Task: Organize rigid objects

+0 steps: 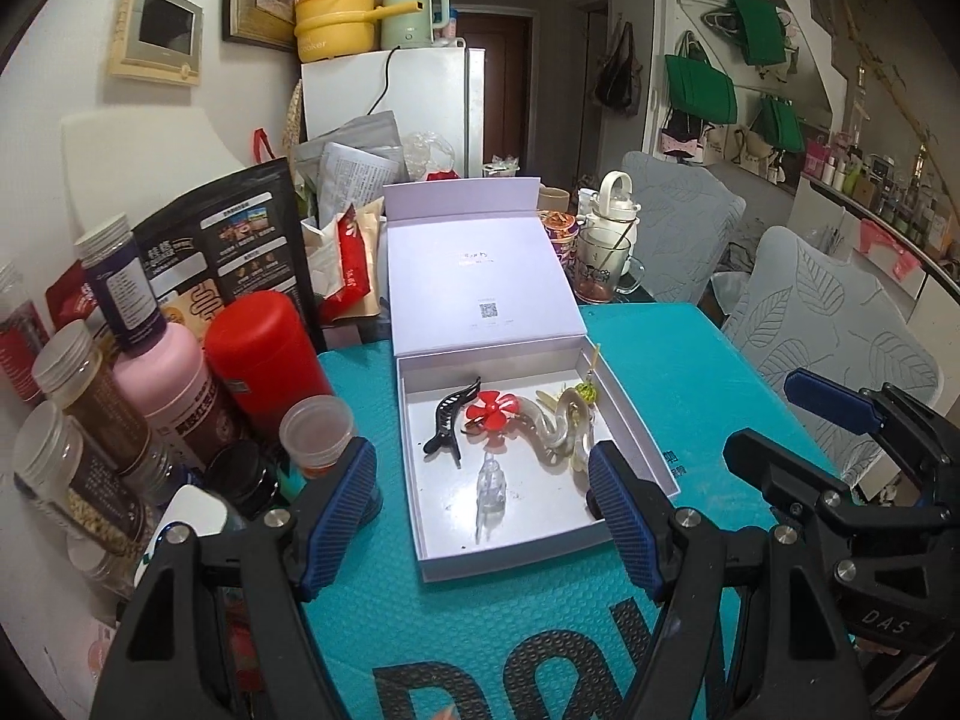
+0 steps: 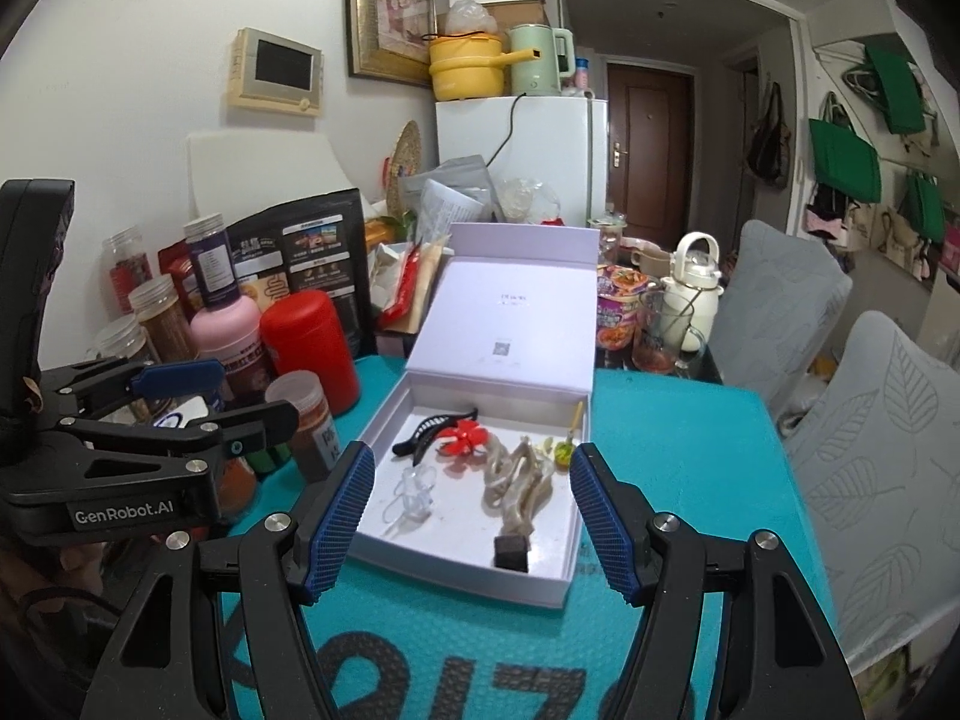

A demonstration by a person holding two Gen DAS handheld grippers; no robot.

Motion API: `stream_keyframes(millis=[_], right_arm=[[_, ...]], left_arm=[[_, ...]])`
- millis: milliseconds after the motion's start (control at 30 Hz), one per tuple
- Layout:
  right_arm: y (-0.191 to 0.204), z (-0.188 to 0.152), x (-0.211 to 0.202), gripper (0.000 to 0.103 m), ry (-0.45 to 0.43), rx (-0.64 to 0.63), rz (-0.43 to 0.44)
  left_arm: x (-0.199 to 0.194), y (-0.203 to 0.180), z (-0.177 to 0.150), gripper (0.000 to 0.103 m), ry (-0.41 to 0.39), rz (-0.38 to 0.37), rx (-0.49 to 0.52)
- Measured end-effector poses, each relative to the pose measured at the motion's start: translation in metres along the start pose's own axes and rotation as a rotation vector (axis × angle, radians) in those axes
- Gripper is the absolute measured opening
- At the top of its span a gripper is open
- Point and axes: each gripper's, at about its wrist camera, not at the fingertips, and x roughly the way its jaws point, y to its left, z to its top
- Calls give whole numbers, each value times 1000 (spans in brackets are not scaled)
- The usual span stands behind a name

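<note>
We hold both the left gripper (image 1: 483, 525) and right gripper (image 2: 471, 525) open and empty. The open box (image 2: 384, 558) lies straight ahead of both at the desk's middle, its lid hinged at the far edge.

1. Left tongs (image 1: 483, 516) hang tilted downward, the blue ribbed pads (image 1: 345, 516) spread wide apart with nothing between them.
2. Right tongs (image 2: 471, 522) sit alongside, angled down too, jaws parted and empty.
3. Each pair shows in the other's view, side by side, not touching.
</note>
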Motion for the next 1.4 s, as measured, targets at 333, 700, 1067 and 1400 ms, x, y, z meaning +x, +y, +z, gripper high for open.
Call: stream_keyframes(millis=[333, 700, 1067, 1400], right_arm=[[9, -31, -2, 69, 19, 22, -28], [14, -56, 2, 69, 55, 22, -72], [14, -62, 1, 69, 70, 15, -76], [13, -64, 1, 69, 83, 23, -72]], left_arm=[[0, -3, -36, 73, 25, -2, 15], [17, -5, -63, 73, 83, -21, 33], [24, -3, -71, 73, 110, -38, 34], [20, -5, -69, 73, 93, -45, 44]])
